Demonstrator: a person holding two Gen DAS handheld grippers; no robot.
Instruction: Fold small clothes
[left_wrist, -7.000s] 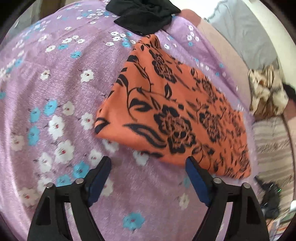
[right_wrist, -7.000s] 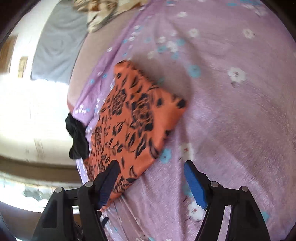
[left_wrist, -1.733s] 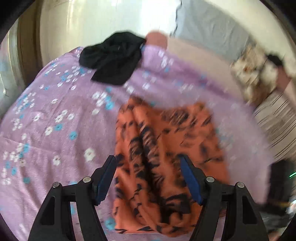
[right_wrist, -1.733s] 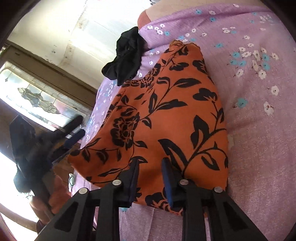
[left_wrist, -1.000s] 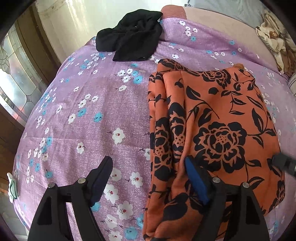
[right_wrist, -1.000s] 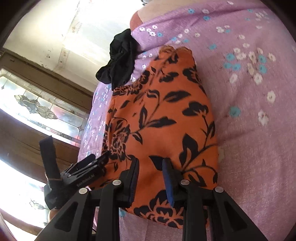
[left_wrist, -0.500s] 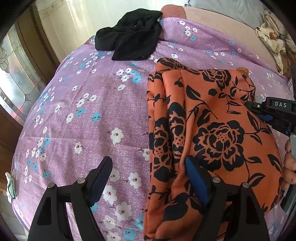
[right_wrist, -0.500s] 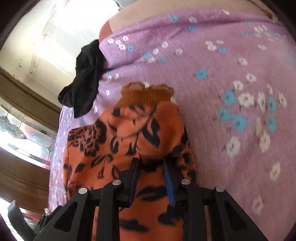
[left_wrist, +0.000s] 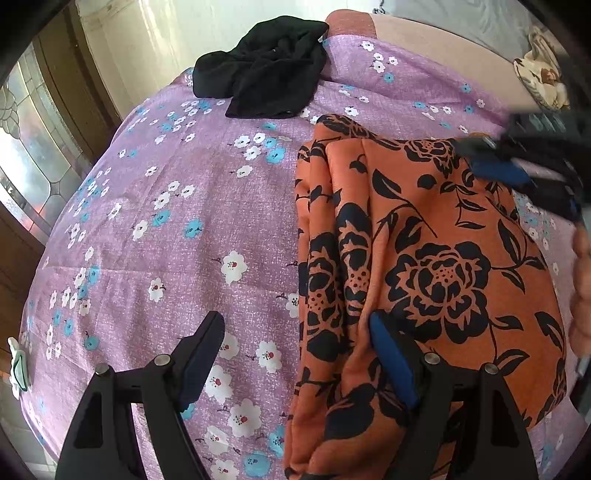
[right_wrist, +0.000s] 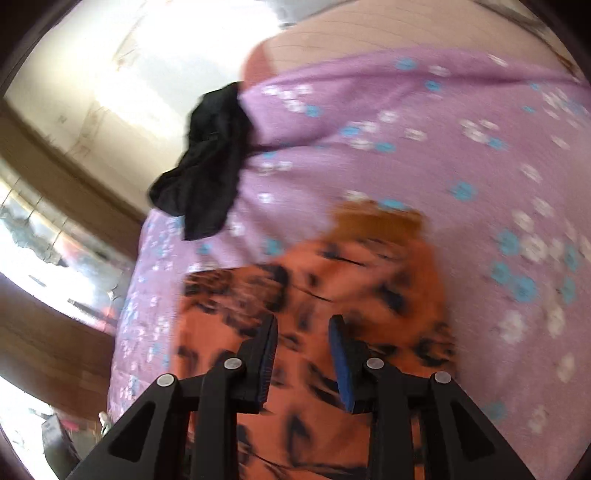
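Lying folded on your purple flowered bedsheet, the orange black-flowered garment sits beneath both tongs: left tongs spread wide over its edge, right tongs slightly parted, gripping nothing.

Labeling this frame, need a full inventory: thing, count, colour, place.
Orange black-floral folded cloth garment: 1, orange and black, on the bed, right of centre.
Crumpled black cloth garment: 1, black, far edge of the bed.
Purple flowered bedsheet: 1, purple with white and blue flowers, covering the bed.
Beige patterned bundle: 1, cream and brown, far right, unclear what.
Stained-glass window: 1, left of the bed.
Left tool: 1, black with blue pads, open, one finger on the garment.
Right tool: 1, black with blue pads, over the garment; grip unclear, blurred.
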